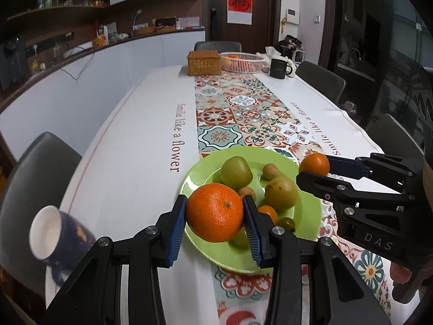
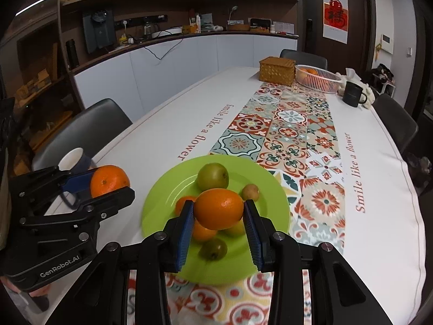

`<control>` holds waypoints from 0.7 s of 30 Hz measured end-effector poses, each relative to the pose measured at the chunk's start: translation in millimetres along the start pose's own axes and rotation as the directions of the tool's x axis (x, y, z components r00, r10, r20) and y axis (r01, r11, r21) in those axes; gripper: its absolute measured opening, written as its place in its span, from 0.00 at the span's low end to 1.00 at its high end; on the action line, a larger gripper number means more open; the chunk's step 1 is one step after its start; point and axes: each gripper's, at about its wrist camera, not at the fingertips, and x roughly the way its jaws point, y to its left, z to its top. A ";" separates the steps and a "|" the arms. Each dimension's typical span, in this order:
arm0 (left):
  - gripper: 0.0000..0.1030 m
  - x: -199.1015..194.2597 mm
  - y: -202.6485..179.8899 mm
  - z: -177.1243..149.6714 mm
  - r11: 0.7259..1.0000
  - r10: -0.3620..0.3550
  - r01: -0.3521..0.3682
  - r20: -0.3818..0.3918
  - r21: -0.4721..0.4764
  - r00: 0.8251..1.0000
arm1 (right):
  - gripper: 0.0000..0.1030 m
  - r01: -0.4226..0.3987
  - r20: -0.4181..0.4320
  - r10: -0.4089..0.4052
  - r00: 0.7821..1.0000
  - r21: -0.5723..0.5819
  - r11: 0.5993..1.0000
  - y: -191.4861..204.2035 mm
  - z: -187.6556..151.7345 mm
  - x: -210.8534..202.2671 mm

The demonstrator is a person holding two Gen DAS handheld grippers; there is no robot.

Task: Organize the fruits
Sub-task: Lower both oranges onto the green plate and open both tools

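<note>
I have an orange in each set of tongs. My left gripper (image 1: 216, 216) is closed on the bigger orange (image 1: 215, 212), blue pads pressed to its two sides, holding it clear above the near edge of the green plate (image 1: 194, 178). My right gripper (image 2: 219, 218) is clamped the same way on a smaller orange (image 2: 218, 209), also lifted over the plate. Left on the plate are green, apple-like fruits (image 2: 212, 176), small brownish ones (image 2: 250, 191) and more orange pieces half hidden under my fingers.

I judge this the carrying step: both oranges are picked, not yet placed. The white basket (image 2: 318, 80) at the far end of the table already holds oranges, so it looks the likely home. Next I must carry both across the patterned runner (image 2: 292, 124), past the woven box (image 2: 276, 70), and open only once over the basket.
</note>
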 end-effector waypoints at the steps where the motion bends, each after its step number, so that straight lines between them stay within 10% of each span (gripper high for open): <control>1: 0.39 7.2 2.4 1.7 1.000 -0.007 0.007 -0.008 -0.001 1.000 | 0.36 -0.001 -0.004 0.001 1.000 0.000 1.000 -0.9 2.4 6.2; 21: 0.40 100.3 7.8 16.0 0.995 -0.092 0.095 -0.186 0.007 0.978 | 0.37 -0.032 -0.111 0.036 0.993 0.038 0.999 -24.1 15.7 88.1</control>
